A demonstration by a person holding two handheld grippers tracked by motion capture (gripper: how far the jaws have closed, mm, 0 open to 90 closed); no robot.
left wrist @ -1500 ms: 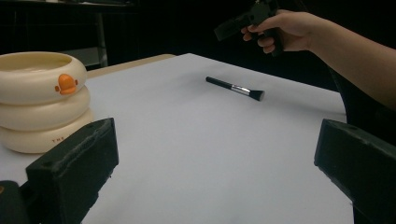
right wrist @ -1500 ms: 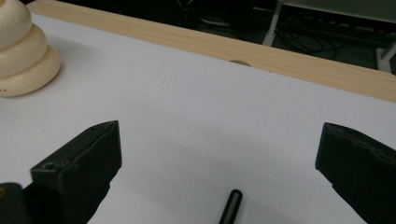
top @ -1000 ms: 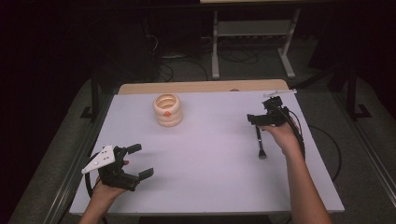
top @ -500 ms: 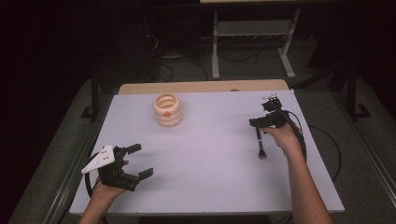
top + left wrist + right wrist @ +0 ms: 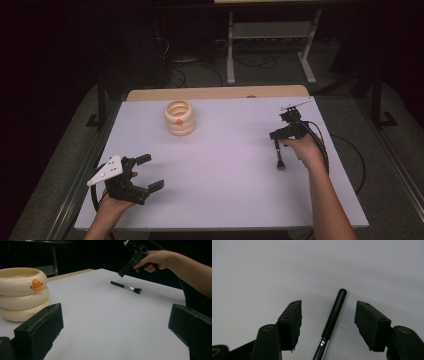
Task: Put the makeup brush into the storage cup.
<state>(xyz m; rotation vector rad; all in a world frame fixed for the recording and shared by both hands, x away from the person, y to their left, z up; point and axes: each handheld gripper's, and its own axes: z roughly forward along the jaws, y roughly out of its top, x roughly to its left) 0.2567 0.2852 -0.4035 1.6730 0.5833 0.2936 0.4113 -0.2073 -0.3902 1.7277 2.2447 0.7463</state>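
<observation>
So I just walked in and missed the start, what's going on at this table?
A person holds a gripper in each hand over a white table. The right gripper hangs above a black makeup brush lying flat on the table. Its fingers have just been closing, with the brush handle between them but not yet touched. The left gripper rests open near the front edge. A cream ringed cup with an orange duck bill stands at the back.

A white sheet covers the counter [image 5: 220, 165], leaving a bare strip of pale wood along its far edge. Toward the far left stands a cream holder [image 5: 179, 117] of three stacked rings, perhaps ceramic, with an orange duck mark. At the right lies a black-handled brush [image 5: 277, 154], well apart from the holder.
</observation>
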